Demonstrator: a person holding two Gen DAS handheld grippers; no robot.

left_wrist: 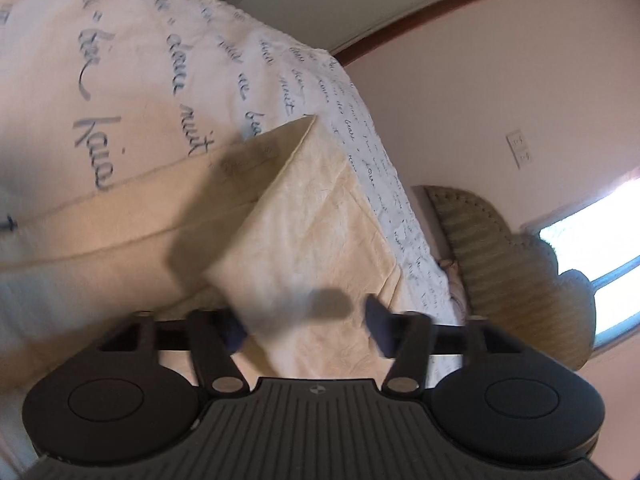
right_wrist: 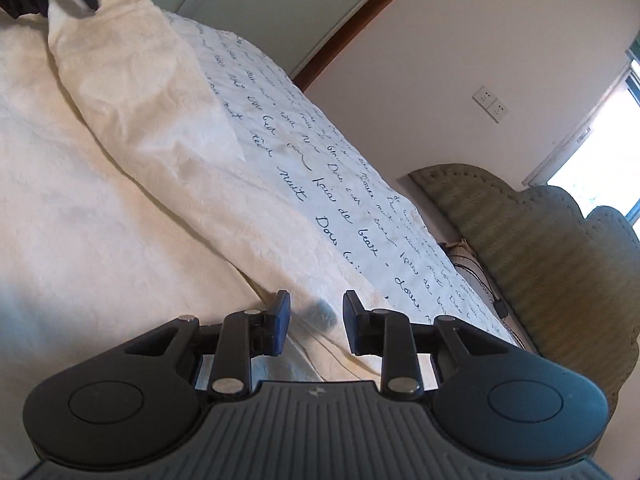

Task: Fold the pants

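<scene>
We angled both grippers downward over the bed: left gripper [left_wrist: 306, 322] stood wide, right gripper [right_wrist: 316, 320] partly open, neither gripping the cream, crinkled pants [right_wrist: 132, 92].

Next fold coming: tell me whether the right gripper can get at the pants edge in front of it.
Probably yes. The right gripper has its jaws apart just over the cream pants, and nothing lies between them and the cloth.
</scene>
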